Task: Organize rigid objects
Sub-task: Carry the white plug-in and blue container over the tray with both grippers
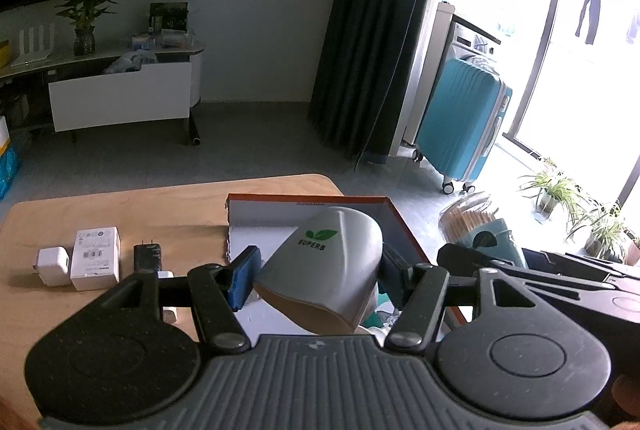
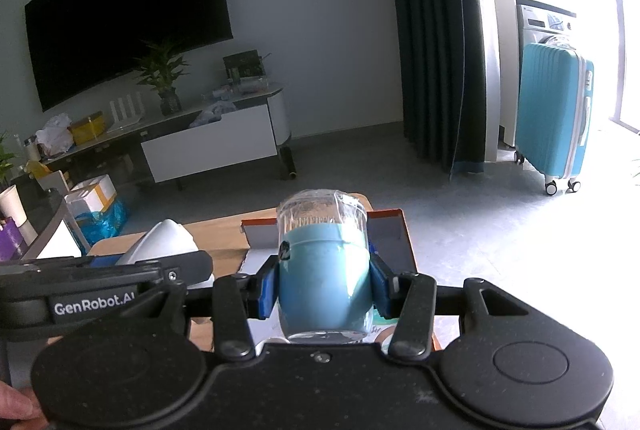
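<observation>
The left tongs are clamped on a white cup, their blue pads pressed to its sides. The cup is tilted, its open mouth toward the camera, and carries a green leaf mark above the word "SUPERB". It hangs over an open box with an orange rim and white inside, which sits on the wooden counter.

The right tongs grip a toothpick jar with a pale blue body and a clear cap, through which wooden sticks show. It too is held above the same box. The body of the left tool, seen from the right wrist camera, reads "GenRobot.AI", the last letter partly cut off.

On the counter left of the box lie a black plug, a small white carton with print too small to read, and a white charger, close together in a row.
</observation>
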